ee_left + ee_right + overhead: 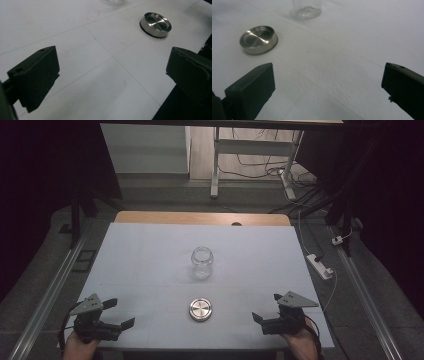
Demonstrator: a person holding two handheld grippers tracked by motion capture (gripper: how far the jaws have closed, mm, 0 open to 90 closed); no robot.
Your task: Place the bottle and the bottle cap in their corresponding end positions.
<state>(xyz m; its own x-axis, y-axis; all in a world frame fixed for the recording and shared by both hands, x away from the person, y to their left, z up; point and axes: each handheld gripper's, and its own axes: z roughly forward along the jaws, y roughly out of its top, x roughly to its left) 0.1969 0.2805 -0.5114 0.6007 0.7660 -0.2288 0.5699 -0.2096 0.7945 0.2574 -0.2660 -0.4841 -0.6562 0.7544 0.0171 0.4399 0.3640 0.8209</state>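
Clear glass jar point(202, 262) stands upright at frame centre on the white paper-covered table point(140, 250). Round brushed-metal lid point(200, 310) lies flat just below it, apart. My left gripper point(121, 313) sits lower left, my right gripper point(266, 307) lower right, lid between them.

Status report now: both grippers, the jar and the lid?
Left gripper and right gripper open, empty. Glass jar upright, uncapped; metal lid lying apart. Nothing between them.

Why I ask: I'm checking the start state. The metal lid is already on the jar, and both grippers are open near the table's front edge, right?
Not quite. The high view shows the metal lid lying on the table, in front of the open jar. Both the left gripper and right gripper are open near the front edge.
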